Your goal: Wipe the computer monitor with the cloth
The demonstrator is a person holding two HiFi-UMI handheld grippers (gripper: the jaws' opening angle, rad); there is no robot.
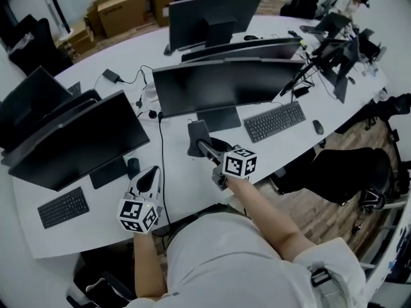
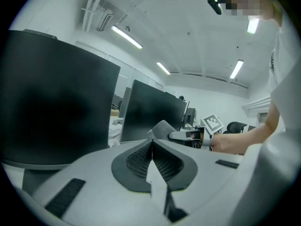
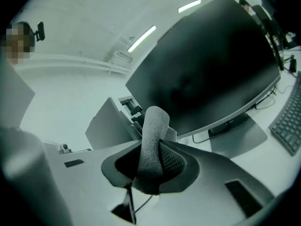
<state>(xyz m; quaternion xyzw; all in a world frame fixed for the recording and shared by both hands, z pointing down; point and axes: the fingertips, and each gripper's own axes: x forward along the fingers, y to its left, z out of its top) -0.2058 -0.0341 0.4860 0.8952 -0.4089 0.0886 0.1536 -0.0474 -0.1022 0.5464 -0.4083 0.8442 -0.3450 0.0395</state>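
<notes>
The dark monitor [image 1: 218,85] stands mid-desk on its flat base [image 1: 218,117]; in the right gripper view the monitor's [image 3: 211,65] screen fills the upper right. My right gripper [image 1: 203,146] is shut on a folded grey cloth [image 1: 197,135], held just in front of the monitor's lower left, apart from the screen. The cloth [image 3: 153,140] sticks up between the jaws of the right gripper [image 3: 155,161]. My left gripper [image 1: 151,173] rests low near the desk's front, shut with nothing in it; its own view shows the left gripper [image 2: 151,145] and the cloth [image 2: 162,127] beyond.
A second monitor [image 1: 77,140] and keyboard [image 1: 63,206] stand at the left. Another keyboard [image 1: 275,121] and a mouse [image 1: 318,127] lie right of the centre monitor. More screens [image 1: 212,15] line the back. A black chair [image 1: 347,172] sits at the right.
</notes>
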